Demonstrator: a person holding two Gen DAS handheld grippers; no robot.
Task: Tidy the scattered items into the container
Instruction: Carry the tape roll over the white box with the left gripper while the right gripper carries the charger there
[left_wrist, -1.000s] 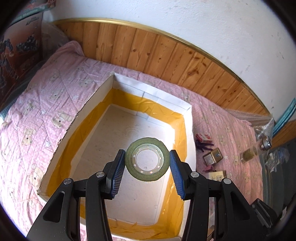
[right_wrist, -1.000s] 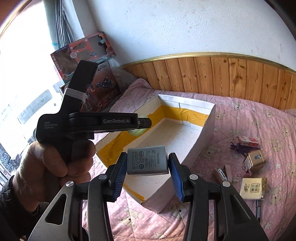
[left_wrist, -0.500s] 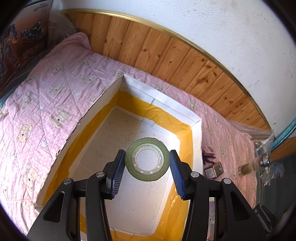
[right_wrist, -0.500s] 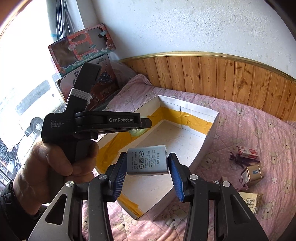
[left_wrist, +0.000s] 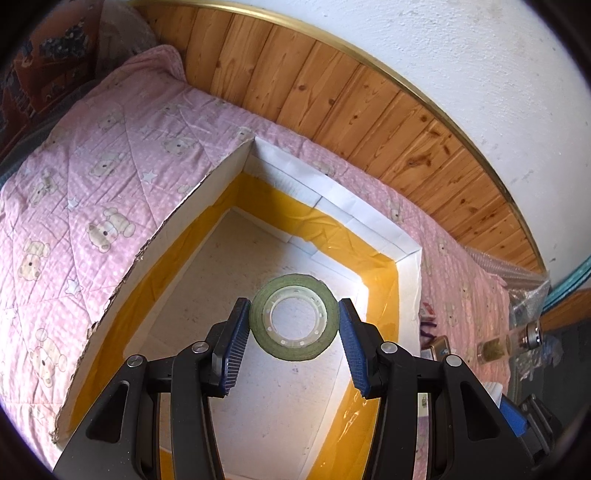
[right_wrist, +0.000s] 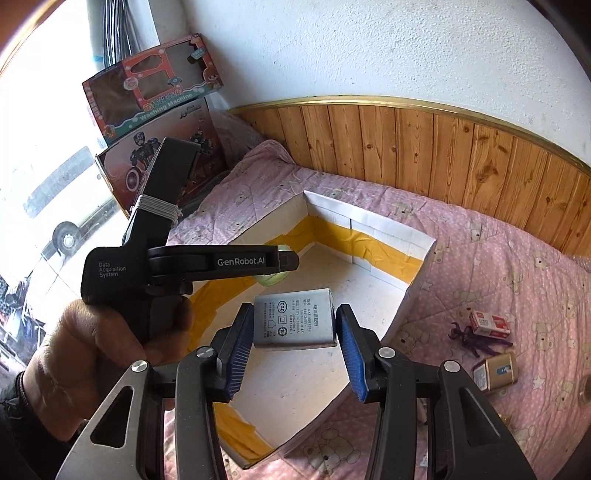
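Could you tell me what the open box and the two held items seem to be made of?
Box: likely corrugated cardboard, faced in matte white paper; torn brown edge, glossy yellow tape inside.
Tape roll: dull green tape wound on a translucent plastic core, held in the left gripper.
Power adapter: probably smooth grey plastic with printed markings, held in the right gripper.

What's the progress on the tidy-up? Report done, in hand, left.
Done: nothing visible lies on the box floor yet. In hand: left gripper holds the tape roll over the box; right gripper holds the grey adapter above it. Left: release both, then fetch the red-white carton, purple clip and gold box on the quilt.
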